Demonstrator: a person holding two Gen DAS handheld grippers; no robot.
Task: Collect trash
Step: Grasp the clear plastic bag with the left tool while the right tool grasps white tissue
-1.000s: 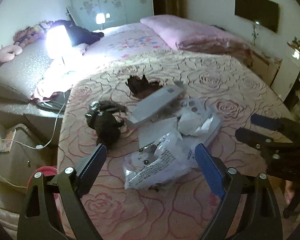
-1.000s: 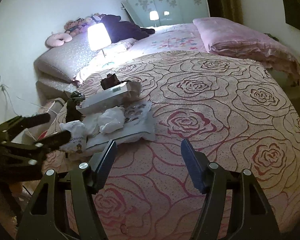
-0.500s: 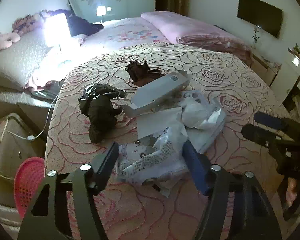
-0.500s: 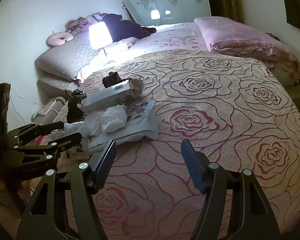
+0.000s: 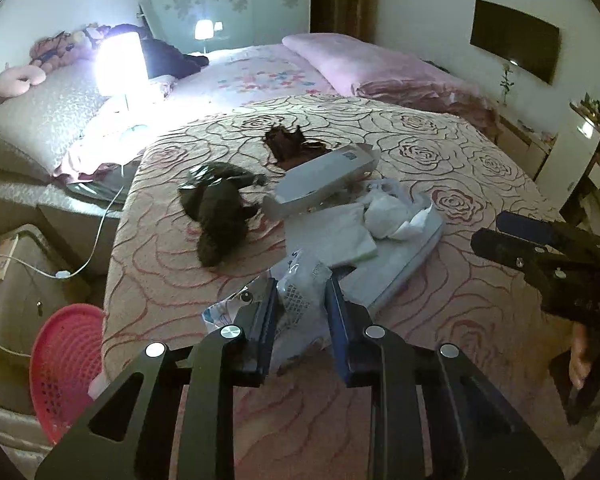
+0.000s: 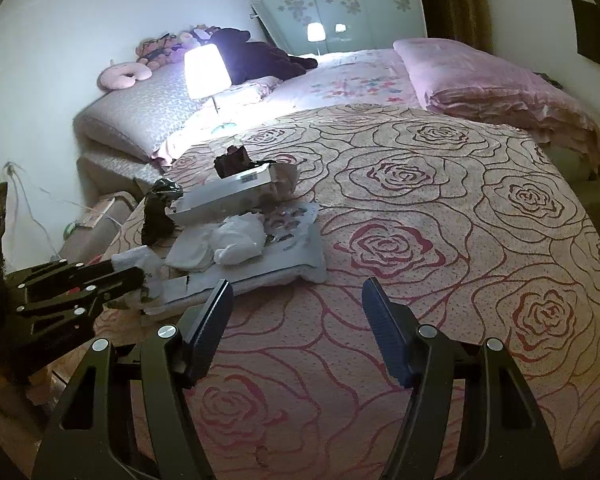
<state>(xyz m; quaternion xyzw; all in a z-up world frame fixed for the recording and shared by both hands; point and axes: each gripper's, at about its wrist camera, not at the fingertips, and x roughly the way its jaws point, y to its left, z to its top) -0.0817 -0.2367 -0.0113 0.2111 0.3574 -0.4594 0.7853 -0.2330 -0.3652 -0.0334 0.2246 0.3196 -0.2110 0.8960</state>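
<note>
A heap of trash lies on the rose-patterned bedspread (image 5: 440, 152). It holds a crumpled printed plastic bag (image 5: 300, 292), a black bag (image 5: 220, 216), a long white box (image 5: 324, 184), a brown wrapper (image 5: 290, 144) and white crumpled plastic (image 5: 388, 212) on a flat grey package (image 5: 412, 256). My left gripper (image 5: 302, 304) is closing, its blue pads squeezing the printed bag from both sides. In the right wrist view, the left gripper (image 6: 126, 274) sits at the heap's near left end. My right gripper (image 6: 296, 292) hangs open over bare bedspread, nothing between its fingers.
A red mesh basket (image 5: 64, 368) stands on the floor beside the bed's left edge, with a low cabinet (image 5: 16, 272) and a white cable behind it. A lit lamp (image 5: 120, 64), pillows and a folded pink quilt (image 5: 380, 68) lie further back. The right gripper (image 5: 488, 232) is at right.
My left gripper moved forward onto the printed plastic bag and its jaws went from wide apart to pinched around it. The right gripper stayed where it was.
</note>
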